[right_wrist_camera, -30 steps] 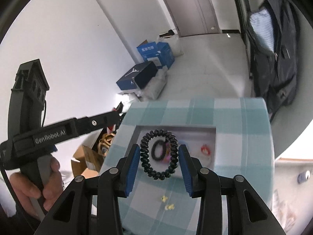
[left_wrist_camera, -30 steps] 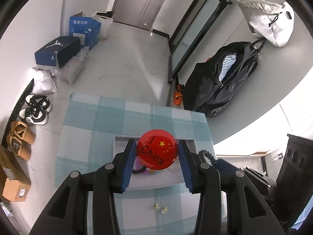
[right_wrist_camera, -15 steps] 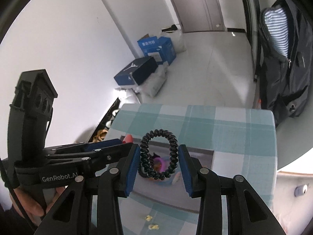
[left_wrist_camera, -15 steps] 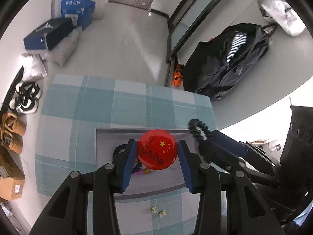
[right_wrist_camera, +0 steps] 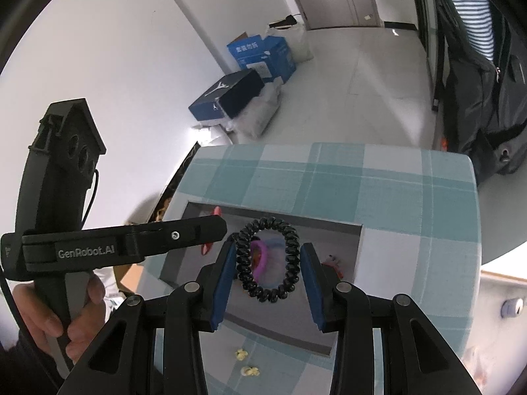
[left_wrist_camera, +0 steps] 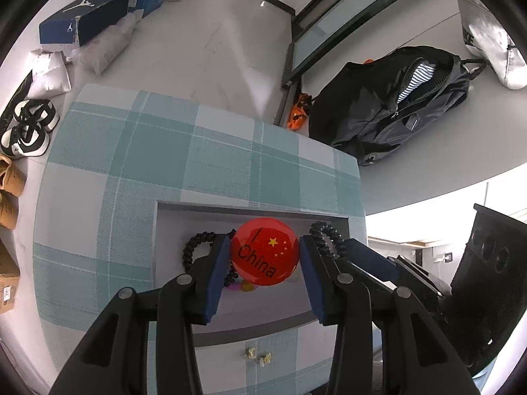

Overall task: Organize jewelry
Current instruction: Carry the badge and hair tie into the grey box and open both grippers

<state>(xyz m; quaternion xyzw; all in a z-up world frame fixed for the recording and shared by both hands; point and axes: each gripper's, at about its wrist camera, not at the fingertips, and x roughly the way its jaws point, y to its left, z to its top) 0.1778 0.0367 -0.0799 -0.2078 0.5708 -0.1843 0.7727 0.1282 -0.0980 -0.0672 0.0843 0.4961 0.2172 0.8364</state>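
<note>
Pinching a glossy round badge (left_wrist_camera: 265, 251), left hand-held gripper (left_wrist_camera: 265, 263); right one (right_wrist_camera: 268, 271) clamps a coiled hair tie (right_wrist_camera: 268, 260) (black)

A home, near the front door; shoes (left_wrist_camera: 24, 130) sit in a row by the wall; shoe boxes (left_wrist_camera: 84, 16) and a black backpack (left_wrist_camera: 395, 105) lie on the floor; a checked cloth (left_wrist_camera: 204, 161) covers a small table.

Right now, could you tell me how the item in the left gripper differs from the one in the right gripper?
The left gripper holds a red badge: a solid glossy disc printed with "I China" and yellow stars. The right gripper holds a black spiral hair tie: an open coiled ring you can see through. Both are round, pinched edge to edge above the grey tray.
</note>
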